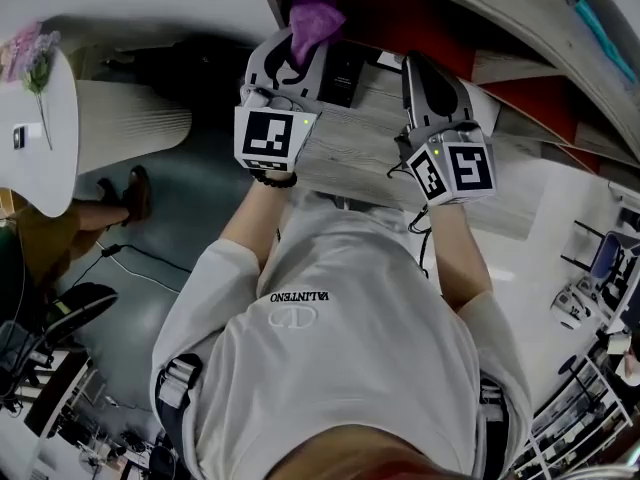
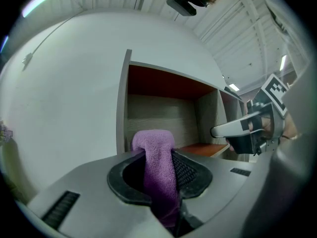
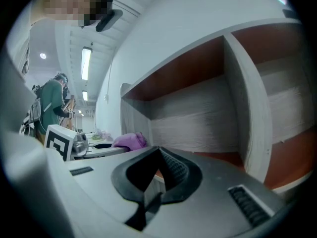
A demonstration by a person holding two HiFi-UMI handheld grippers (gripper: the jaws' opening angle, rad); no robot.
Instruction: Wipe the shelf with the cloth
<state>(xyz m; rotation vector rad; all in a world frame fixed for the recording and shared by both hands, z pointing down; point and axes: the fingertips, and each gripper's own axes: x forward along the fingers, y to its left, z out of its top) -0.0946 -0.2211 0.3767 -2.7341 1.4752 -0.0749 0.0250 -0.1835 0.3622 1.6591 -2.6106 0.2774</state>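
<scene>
A purple cloth [image 1: 313,18] is pinched in my left gripper [image 1: 303,46], which is shut on it; in the left gripper view the cloth [image 2: 158,167] runs up between the jaws and folds over their tips. It is held just in front of the shelf [image 2: 163,113], a white unit with red-brown boards and a grey wood-grain back. My right gripper [image 1: 421,66] is held beside it to the right, shut with nothing in it; its tips [image 3: 158,148] meet in front of a wide compartment [image 3: 198,123]. In the right gripper view, the cloth [image 3: 130,141] shows at the left.
An upright white divider [image 3: 247,108] splits the shelf's compartments. A round white table [image 1: 40,118] with flowers stands at the far left, with someone's shoes [image 1: 125,196] and cables on the floor nearby. A person in green [image 3: 49,103] stands far off.
</scene>
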